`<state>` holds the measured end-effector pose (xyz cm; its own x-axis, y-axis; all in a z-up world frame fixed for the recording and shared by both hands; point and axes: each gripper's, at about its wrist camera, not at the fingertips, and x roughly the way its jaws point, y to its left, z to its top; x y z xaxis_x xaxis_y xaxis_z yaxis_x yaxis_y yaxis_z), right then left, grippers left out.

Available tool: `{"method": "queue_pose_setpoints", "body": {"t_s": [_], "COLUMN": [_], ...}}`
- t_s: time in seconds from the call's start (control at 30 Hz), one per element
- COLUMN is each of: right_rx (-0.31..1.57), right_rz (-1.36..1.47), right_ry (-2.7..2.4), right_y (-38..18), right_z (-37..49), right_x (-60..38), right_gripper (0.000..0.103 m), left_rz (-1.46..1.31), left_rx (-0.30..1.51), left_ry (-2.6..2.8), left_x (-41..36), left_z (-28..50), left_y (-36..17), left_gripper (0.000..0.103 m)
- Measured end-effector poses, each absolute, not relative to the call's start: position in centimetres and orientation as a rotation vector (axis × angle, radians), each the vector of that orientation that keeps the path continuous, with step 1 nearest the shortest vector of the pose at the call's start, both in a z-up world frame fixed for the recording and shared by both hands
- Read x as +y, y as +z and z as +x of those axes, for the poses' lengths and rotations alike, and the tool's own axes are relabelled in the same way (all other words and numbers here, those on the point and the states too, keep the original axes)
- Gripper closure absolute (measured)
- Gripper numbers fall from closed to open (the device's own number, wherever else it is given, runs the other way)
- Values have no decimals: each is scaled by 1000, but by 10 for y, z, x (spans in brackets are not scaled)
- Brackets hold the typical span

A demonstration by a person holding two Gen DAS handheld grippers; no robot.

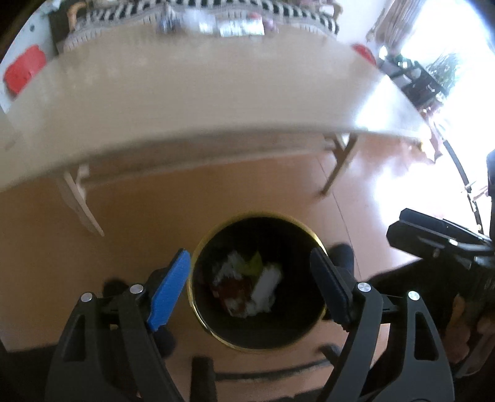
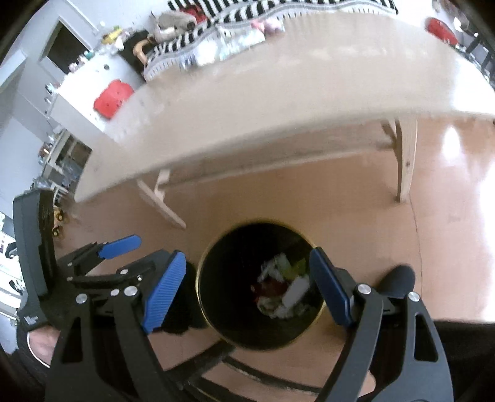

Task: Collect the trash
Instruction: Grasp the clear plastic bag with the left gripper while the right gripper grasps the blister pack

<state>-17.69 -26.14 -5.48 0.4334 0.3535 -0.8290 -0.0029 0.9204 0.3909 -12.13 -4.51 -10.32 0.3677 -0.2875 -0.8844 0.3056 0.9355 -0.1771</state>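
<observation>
A black waste bin with a gold rim (image 1: 318, 241) stands on the floor below both grippers; it also shows in the right wrist view (image 2: 204, 256). Inside lies mixed trash (image 1: 247, 284): white, red and yellow-green pieces, which also show in the right wrist view (image 2: 283, 287). My left gripper (image 1: 252, 284) is open and empty above the bin mouth. My right gripper (image 2: 247, 287) is open and empty above the same bin. The left gripper's fingers (image 2: 119, 245) show at the left of the right wrist view.
A long light wooden table (image 1: 185, 102) stands beyond the bin, with legs (image 1: 337, 167) on an orange-brown floor. Blurred bottles and wrappers (image 1: 229, 24) lie at its far edge by a striped cloth. A red object (image 2: 111, 97) lies on a white surface.
</observation>
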Motion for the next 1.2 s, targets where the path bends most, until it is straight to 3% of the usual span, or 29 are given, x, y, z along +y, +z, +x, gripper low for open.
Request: {"method": "queue_pose_setpoints", "body": {"t_s": [0.43, 0.8, 1.07, 1.1, 1.13, 1.2], "right_rx": [939, 977, 1044, 1041, 1033, 1013], "right_rz": [414, 519, 500, 497, 491, 476], "right_ry": [163, -52, -47, -50, -57, -79], "right_y": [20, -27, -54, -54, -55, -54], "right_z": [2, 109, 130, 132, 135, 139], "right_x": [-276, -310, -290, -290, -289, -292], "right_gripper": [19, 19, 19, 19, 19, 19], "left_rz": [12, -92, -134, -130, -122, -110], "left_rx": [907, 911, 945, 947, 949, 960], "left_ry": [-176, -114, -119, -130, -142, -156], "left_x": [-24, -57, -70, -71, -72, -73], "left_z": [34, 199, 258, 261, 264, 267], "left_y": [-24, -49, -72, -74, -76, -78], "left_gripper": [20, 20, 20, 26, 44, 64]}}
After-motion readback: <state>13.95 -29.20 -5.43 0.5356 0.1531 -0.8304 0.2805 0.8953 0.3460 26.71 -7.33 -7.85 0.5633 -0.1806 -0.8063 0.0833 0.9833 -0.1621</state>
